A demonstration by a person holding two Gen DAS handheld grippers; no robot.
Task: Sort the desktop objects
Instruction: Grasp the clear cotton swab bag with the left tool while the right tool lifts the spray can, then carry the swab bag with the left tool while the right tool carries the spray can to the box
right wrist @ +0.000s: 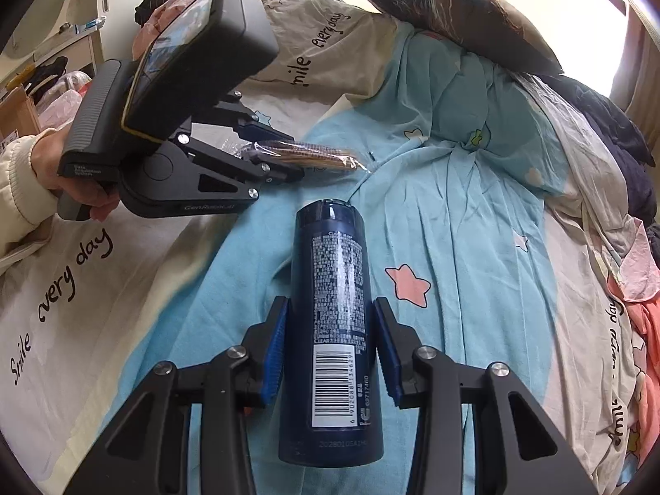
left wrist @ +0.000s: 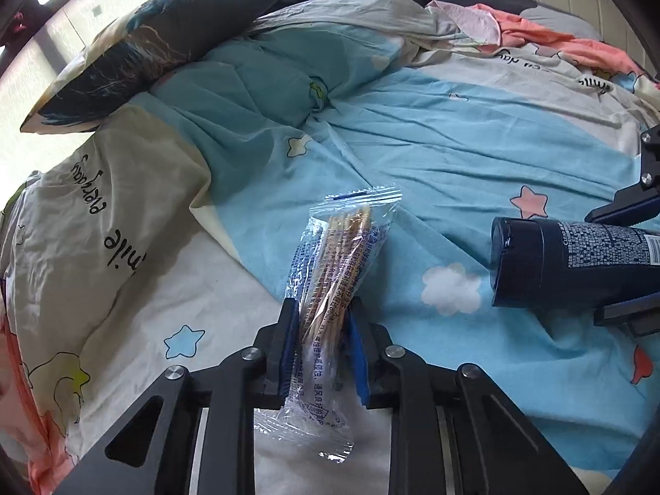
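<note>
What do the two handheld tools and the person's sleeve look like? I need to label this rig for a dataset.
Both tools are matte black linkage frames with silver pivot bolts and blue ribbed pads. The left tool carries a boxy dark camera housing, a ridged grip and small white lettering on its body. The sleeve is cream, with a knit look. No cables show.

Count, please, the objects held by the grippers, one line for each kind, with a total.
Clear packet of sticks, in the left gripper: 1
Dark blue bottle, in the right gripper: 1
Total: 2
</note>
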